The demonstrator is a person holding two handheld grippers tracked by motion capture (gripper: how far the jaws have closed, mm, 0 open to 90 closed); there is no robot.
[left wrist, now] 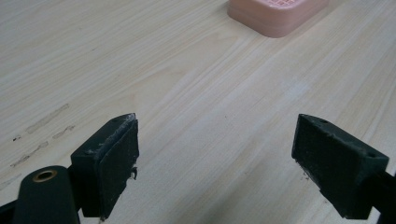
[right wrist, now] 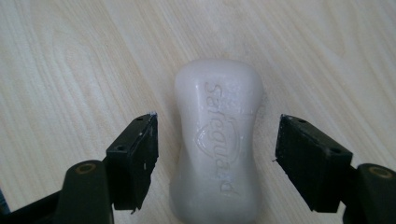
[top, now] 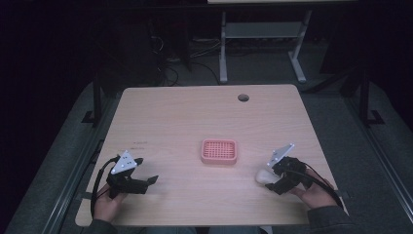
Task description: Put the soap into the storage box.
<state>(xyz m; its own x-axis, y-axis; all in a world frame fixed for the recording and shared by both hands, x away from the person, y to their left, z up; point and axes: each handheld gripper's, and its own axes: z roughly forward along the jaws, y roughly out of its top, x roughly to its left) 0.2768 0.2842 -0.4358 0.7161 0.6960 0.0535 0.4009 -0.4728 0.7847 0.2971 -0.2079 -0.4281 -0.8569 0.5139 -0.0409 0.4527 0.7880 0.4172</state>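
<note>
The table (top: 195,117) carries a pink soap dish (top: 219,151) at its middle, nothing in it yet. The white soap bar (right wrist: 217,144) lies flat on the wood to the dish's right, between the right gripper (right wrist: 217,156) pads, which stand off both its sides: not yet grasped, likely bound for the dish. The left gripper (left wrist: 215,163) waits spread over bare wood. The bar's near end is cut off, and its embossed lettering is hard to read

in the left gripper view the pink soap dish (left wrist: 280,14) is cut off by the top edge, in the right gripper view the white soap bar (right wrist: 217,144) runs off the bottom, and in the high view the right gripper (top: 277,179) hides part of it.
</note>
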